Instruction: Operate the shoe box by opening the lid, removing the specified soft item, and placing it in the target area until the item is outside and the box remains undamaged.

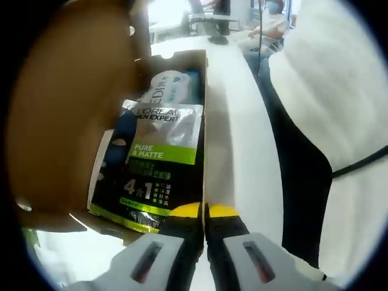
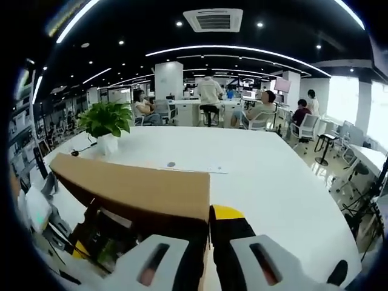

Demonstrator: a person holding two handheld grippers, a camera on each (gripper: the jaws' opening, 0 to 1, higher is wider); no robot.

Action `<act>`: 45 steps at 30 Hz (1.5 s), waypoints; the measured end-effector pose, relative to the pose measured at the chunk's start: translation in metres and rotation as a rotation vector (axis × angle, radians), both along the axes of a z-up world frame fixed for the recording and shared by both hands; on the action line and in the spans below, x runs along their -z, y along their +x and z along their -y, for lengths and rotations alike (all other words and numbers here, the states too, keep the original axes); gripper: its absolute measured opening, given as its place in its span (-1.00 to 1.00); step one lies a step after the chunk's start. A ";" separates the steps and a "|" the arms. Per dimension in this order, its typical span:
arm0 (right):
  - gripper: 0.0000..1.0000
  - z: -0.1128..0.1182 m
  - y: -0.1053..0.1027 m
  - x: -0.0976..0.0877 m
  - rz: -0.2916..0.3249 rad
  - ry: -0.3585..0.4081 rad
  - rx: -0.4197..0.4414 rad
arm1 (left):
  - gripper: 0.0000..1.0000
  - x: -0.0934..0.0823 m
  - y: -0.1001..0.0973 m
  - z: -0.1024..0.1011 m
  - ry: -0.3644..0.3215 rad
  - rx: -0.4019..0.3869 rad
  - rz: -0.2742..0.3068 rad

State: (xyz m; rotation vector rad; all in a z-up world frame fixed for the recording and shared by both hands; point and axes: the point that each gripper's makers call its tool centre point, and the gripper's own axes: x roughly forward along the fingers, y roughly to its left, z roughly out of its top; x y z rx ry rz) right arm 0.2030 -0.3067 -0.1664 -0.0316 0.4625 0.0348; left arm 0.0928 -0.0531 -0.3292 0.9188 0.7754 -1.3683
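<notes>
The brown cardboard shoe box [image 1: 205, 121] lies open on a white table, its raised lid [image 1: 66, 103] a large brown blur at the left. Inside lies a black and green L'Oreal Men Expert soft pouch [image 1: 159, 163], with a white pouch [image 1: 167, 88] behind it. My left gripper [image 1: 205, 212], yellow-tipped, is shut on the box's right side wall at its near end. In the right gripper view, my right gripper [image 2: 210, 218] is shut on the corner of a brown cardboard panel [image 2: 133, 188], which looks like the lid; one jaw is hidden behind it. Dark contents [image 2: 106, 239] show underneath.
A person in a white top [image 1: 330, 103] stands close on the right of the box. The white table [image 2: 260, 176] stretches ahead, with a potted plant [image 2: 108, 120] at its far left. Several people sit at desks [image 2: 209, 91] further back.
</notes>
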 end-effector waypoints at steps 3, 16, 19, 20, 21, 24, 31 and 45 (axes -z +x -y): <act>-1.00 0.003 -0.001 0.005 -0.003 -0.006 0.006 | -0.98 -0.001 -0.002 0.000 0.000 -0.028 -0.022; -1.00 0.002 0.021 0.003 0.039 -0.062 -0.060 | -0.98 -0.002 -0.002 0.001 -0.059 -0.054 -0.038; -1.00 0.002 0.026 0.003 0.042 -0.059 -0.054 | -0.98 -0.001 -0.002 0.002 -0.040 -0.062 -0.031; -1.00 0.002 0.027 0.003 0.044 -0.058 -0.055 | -0.97 -0.001 -0.002 0.002 -0.042 -0.068 -0.026; -1.00 0.002 0.028 0.002 0.045 -0.060 -0.056 | -0.97 -0.002 -0.001 0.002 -0.060 -0.088 -0.028; -1.00 0.003 0.031 0.003 0.053 -0.073 -0.061 | -0.97 -0.001 -0.003 0.001 -0.064 -0.068 0.005; -1.00 0.004 0.037 0.003 0.053 -0.029 -0.030 | -0.97 0.000 -0.003 0.002 -0.060 -0.063 0.005; -1.00 0.004 0.049 0.009 0.049 -0.050 -0.044 | -0.96 -0.001 -0.002 0.003 -0.069 -0.067 0.017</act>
